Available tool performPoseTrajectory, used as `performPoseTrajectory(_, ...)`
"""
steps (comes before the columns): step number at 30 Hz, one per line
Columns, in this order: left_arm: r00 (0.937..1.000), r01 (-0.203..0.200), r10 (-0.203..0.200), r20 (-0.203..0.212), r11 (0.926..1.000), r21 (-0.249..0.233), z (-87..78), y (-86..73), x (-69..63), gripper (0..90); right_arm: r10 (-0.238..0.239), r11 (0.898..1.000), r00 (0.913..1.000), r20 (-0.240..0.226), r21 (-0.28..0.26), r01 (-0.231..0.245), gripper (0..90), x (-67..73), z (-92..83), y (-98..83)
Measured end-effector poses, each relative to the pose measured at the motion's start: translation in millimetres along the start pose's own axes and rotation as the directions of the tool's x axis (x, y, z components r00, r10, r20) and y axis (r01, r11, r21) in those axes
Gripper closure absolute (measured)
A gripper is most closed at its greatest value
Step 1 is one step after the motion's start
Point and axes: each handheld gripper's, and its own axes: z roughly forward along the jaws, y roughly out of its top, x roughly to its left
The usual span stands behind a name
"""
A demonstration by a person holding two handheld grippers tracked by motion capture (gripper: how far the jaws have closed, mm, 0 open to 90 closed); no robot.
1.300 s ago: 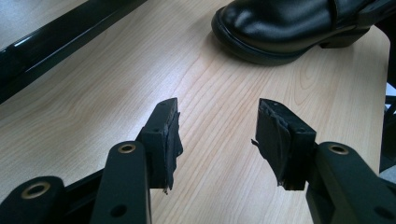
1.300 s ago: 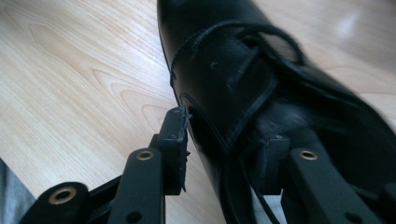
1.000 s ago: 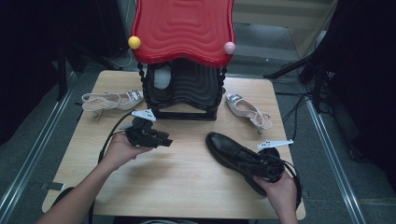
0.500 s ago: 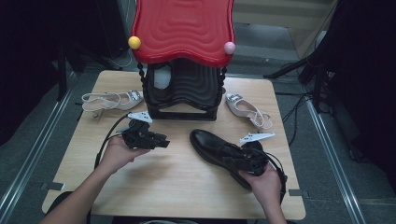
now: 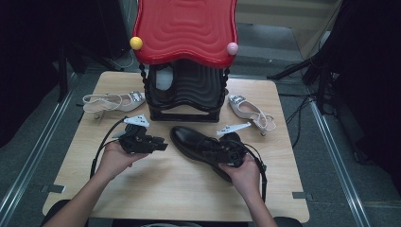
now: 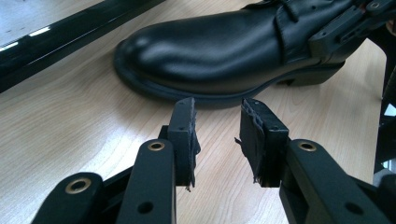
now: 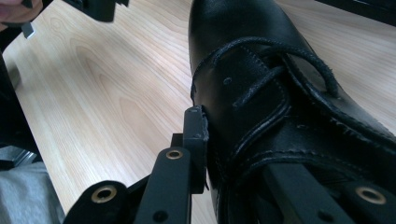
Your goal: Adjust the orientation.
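High view: a black lace-up leather shoe (image 5: 201,144) lies on the light wooden table (image 5: 156,189), toe pointing far-left, just in front of the black ribbed shoe rack with a red wavy top (image 5: 185,71). The right gripper (image 5: 226,150) grips the shoe at its laced middle part, the hand behind it on the near side. The left gripper (image 5: 150,143) hangs just left of the toe, pointing at it, apart from the leather. A white slingback heeled sandal (image 5: 113,100) lies far-left of the rack; a second white sandal (image 5: 251,111) lies to its right.

Left gripper view: the left gripper (image 6: 217,137) has its jaws spread part-way with nothing between them; they have just been narrowing. The shoe's toe cap (image 6: 196,51) lies across the view just beyond the pads, not touching. Bare table under the jaws.

Right gripper view: the right gripper (image 7: 243,140) is pinching the shoe; one pad (image 7: 198,126) presses on the side of the upper beside the laces (image 7: 275,65), the other jaw reaches inside the opening.

Judgement: the step in hand looks like carrying the black shoe toward the rack, right gripper doing the hauling. Next move likely calls for the left gripper to take the toe so both can lift and steer the shoe level into a rack shelf. Risk: shoe pivoting about the single grip.
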Motion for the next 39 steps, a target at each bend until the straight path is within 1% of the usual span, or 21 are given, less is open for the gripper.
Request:
performPoseTrajectory(4, 0.9999, 0.001, -0.001, -0.012, 1.0, -0.002, 0.1, -1.3, -0.4, 65.9, -0.002, 1.0, 0.9999, -0.012, 0.002, 0.002, 80.1, 6.2, 14.1, 11.0)
performPoseTrajectory(7, 0.9997, -0.004, 0.004, -0.023, 1.0, 0.003, 1.3, -1.9, -0.8, 65.7, -0.006, 1.0, 0.9999, -0.01, 0.001, 0.006, 79.8, 10.5, 24.1, 17.5)
performPoseTrajectory(10, 0.9997, -0.006, 0.006, -0.025, 1.0, 0.007, 3.5, -2.5, -1.0, 65.6, 0.002, 1.0, 1.0, 0.0, -0.006, -0.002, 79.2, 12.4, 32.5, 19.7)
performPoseTrajectory(11, 0.9997, -0.004, 0.004, -0.024, 1.0, 0.005, 4.3, -2.8, -0.7, 65.6, 0.004, 1.0, 1.0, -0.005, -0.005, -0.004, 79.3, 12.4, 34.6, 19.1)
performPoseTrajectory(14, 0.9998, 0.003, -0.003, -0.019, 1.0, 0.007, 7.0, -3.7, 0.0, 66.0, -0.016, 1.0, 0.9998, 0.012, -0.003, 0.016, 77.9, 15.3, 35.7, 18.0)
performPoseTrajectory(16, 0.9998, 0.002, -0.002, -0.02, 1.0, 0.009, 8.4, -4.0, -0.5, 66.7, -0.016, 1.0, 0.9999, 0.005, 0.001, 0.015, 77.0, 15.1, 36.0, 16.8)
performPoseTrajectory(18, 0.9998, -0.002, 0.002, -0.022, 1.0, 0.01, 9.0, -4.2, -0.9, 68.0, -0.026, 1.0, 0.9996, 0.006, 0.007, 0.026, 73.9, 16.2, 35.7, 15.4)
performPoseTrajectory(20, 0.9997, 0.0, 0.0, -0.023, 0.9999, 0.017, 9.6, -4.3, -0.6, 68.9, -0.023, 1.0, 0.9997, -0.005, 0.0, 0.023, 70.2, 16.1, 34.6, 14.7)
performPoseTrajectory(21, 0.9998, 0.002, -0.002, -0.019, 0.9999, 0.016, 10.1, -4.7, -0.1, 69.6, -0.02, 1.0, 0.9996, -0.021, 0.005, 0.02, 68.6, 15.3, 33.8, 14.3)
performPoseTrajectory(25, 0.9998, 0.009, -0.008, -0.017, 0.9997, 0.022, 10.7, -5.3, 0.2, 74.2, -0.029, 1.0, 0.9995, -0.011, 0.004, 0.029, 67.6, 14.4, 24.1, 12.4)
performPoseTrajectory(26, 0.9997, 0.007, -0.006, -0.022, 0.9998, 0.019, 10.6, -5.3, -0.4, 75.2, -0.031, 0.999, 0.9995, -0.009, -0.009, 0.031, 67.2, 13.5, 19.0, 11.5)
performPoseTrajectory(28, 0.9998, 0.002, -0.002, -0.019, 0.9999, 0.014, 10.4, -5.1, -0.6, 78.5, -0.018, 0.999, 0.9996, -0.024, -0.03, 0.017, 68.0, 9.5, 6.6, 9.1)
performPoseTrajectory(30, 0.9997, -0.001, 0.001, -0.024, 1.0, 0.009, 10.4, -4.9, -1.3, 81.2, -0.021, 0.999, 0.9994, -0.026, -0.044, 0.02, 71.7, 5.4, -4.0, 6.2)
performPoseTrajectory(31, 0.9995, -0.005, 0.005, -0.032, 0.9999, 0.009, 10.7, -4.8, -2.0, 81.7, -0.018, 0.998, 0.9994, -0.031, -0.052, 0.016, 75.4, 4.0, -8.0, 5.1)
performPoseTrajectory(32, 0.999, -0.021, 0.021, -0.038, 0.9998, 0.006, 11.1, -4.6, -3.2, 83.5, -0.018, 0.998, 0.9997, -0.019, -0.061, 0.017, 78.4, 1.4, -14.3, 3.7)
performPoseTrajectory(33, 0.999, -0.02, 0.019, -0.039, 0.9998, -0.005, 11.2, -4.4, -3.9, 85.9, -0.012, 0.996, 0.9997, -0.022, -0.088, 0.01, 85.2, -3.4, -24.6, 2.8)
performPoseTrajectory(34, 0.999, -0.02, 0.019, -0.039, 0.9998, -0.005, 11.2, -4.4, -3.9, 87.3, -0.012, 0.996, 0.9997, -0.022, -0.088, 0.01, 85.2, -3.4, -24.6, 2.8)
performPoseTrajectory(35, 0.9995, -0.013, 0.013, -0.029, 0.9998, -0.013, 11.4, -3.3, -3.9, 88.3, -0.016, 0.995, 0.9998, 0.013, -0.101, 0.017, 88.9, -9.0, -32.1, 4.2)
performPoseTrajectory(36, 0.9993, -0.019, 0.019, -0.032, 0.9998, -0.008, 12.5, 0.6, -4.0, 89.4, -0.021, 0.994, 0.9995, 0.026, -0.106, 0.023, 89.7, -12.9, -34.5, 5.3)
performPoseTrajectory(37, 0.9992, -0.016, 0.017, -0.035, 0.9999, 0.005, 13.8, 3.1, -3.7, 90.0, -0.021, 0.994, 0.999, 0.039, -0.11, 0.025, 90.0, -17.1, -35.6, 6.3)
performPoseTrajectory(39, 0.9991, -0.012, 0.012, -0.042, 0.9999, 0.01, 15.0, 5.2, -3.7, 90.0, -0.021, 0.994, 0.9975, 0.067, -0.104, 0.028, 90.0, -26.1, -35.8, 7.3)
